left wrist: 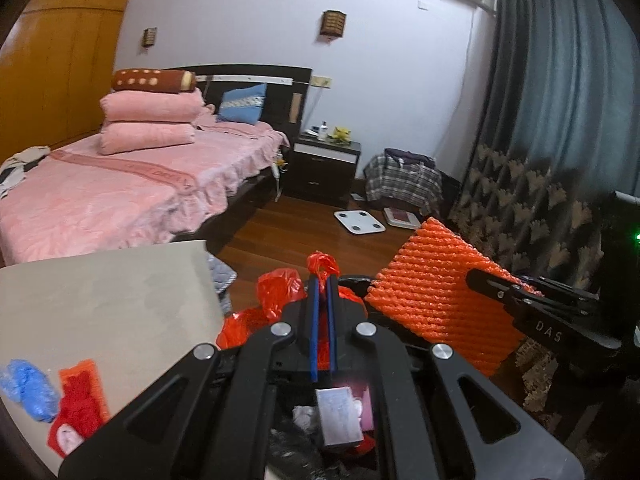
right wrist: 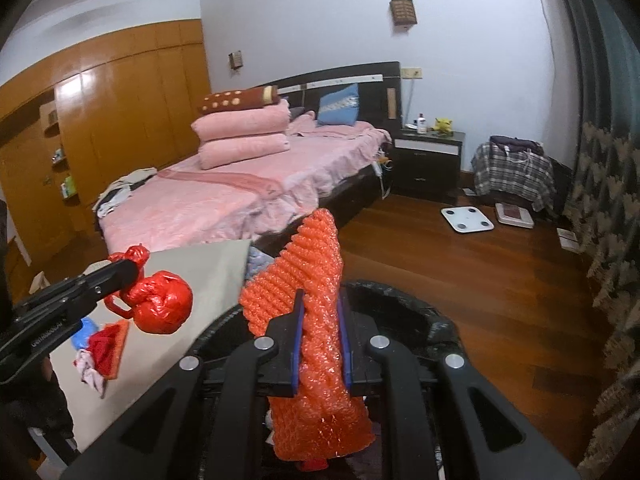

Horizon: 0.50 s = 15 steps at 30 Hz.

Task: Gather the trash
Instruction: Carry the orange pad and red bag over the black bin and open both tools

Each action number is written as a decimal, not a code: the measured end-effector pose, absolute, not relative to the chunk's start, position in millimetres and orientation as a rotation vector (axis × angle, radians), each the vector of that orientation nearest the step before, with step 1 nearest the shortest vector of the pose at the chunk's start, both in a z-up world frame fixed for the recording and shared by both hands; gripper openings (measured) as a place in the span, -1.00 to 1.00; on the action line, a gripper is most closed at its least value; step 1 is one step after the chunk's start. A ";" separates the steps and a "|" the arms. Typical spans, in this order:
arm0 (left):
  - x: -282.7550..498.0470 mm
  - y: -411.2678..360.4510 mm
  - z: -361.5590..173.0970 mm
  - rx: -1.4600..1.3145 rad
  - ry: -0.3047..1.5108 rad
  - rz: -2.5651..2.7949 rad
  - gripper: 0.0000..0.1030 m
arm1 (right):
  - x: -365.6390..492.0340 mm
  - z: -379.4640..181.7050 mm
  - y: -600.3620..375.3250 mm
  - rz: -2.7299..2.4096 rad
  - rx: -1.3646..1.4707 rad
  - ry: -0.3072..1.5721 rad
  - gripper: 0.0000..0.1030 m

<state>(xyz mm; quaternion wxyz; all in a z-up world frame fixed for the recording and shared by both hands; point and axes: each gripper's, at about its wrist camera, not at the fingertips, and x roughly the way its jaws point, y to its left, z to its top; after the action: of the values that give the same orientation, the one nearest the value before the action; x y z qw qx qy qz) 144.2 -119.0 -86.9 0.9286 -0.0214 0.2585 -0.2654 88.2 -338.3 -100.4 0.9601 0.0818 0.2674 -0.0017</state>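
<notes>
My left gripper [left wrist: 323,276] is shut on the knot of a tied red plastic bag [left wrist: 280,292], which hangs below it; the bag [right wrist: 160,306] also shows in the right wrist view. My right gripper [right wrist: 322,300] is shut on a sheet of orange foam netting [right wrist: 320,320], seen from the left wrist as a wide ribbed sheet [left wrist: 436,292]. Both are held above a black-lined trash bin [right wrist: 432,320] with trash inside [left wrist: 340,416]. On the grey table [left wrist: 100,304] lie a blue wad [left wrist: 28,388] and red-orange scraps [left wrist: 80,404].
A pink bed [right wrist: 240,184] stands behind the table. A dark nightstand [right wrist: 428,160], a white scale [right wrist: 466,218] and a plaid-covered chair [right wrist: 512,168] are on the wooden floor. A patterned curtain [right wrist: 608,220] hangs at right.
</notes>
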 end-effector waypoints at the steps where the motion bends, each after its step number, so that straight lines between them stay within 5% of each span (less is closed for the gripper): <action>1: 146.6 -124.2 -89.7 -0.042 0.535 -0.558 -0.93 | 87.8 -101.8 -339.6 -0.007 0.166 0.544 -0.67; 3: 151.0 -130.0 -93.7 -0.040 0.548 -0.576 -0.85 | 89.4 -104.9 -344.3 -0.019 0.166 0.549 -0.64; 6: 156.9 -132.5 -99.2 -0.049 0.571 -0.587 -0.29 | 88.0 -110.3 -350.9 -0.044 0.165 0.557 -0.34; 11: 156.1 -119.5 -100.3 -0.052 0.570 -0.548 -0.03 | 81.4 -113.2 -357.1 -0.067 0.175 0.546 0.09; 15: 149.2 -102.0 -92.0 -0.048 0.541 -0.491 0.45 | 74.7 -109.5 -354.0 -0.070 0.179 0.523 0.69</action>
<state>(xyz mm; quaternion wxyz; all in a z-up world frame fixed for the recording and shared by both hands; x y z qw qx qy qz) 149.2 -102.0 -92.0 0.9338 -0.0235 0.2643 -0.2400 74.7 -354.0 -109.5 0.9615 0.0883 0.2579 -0.0347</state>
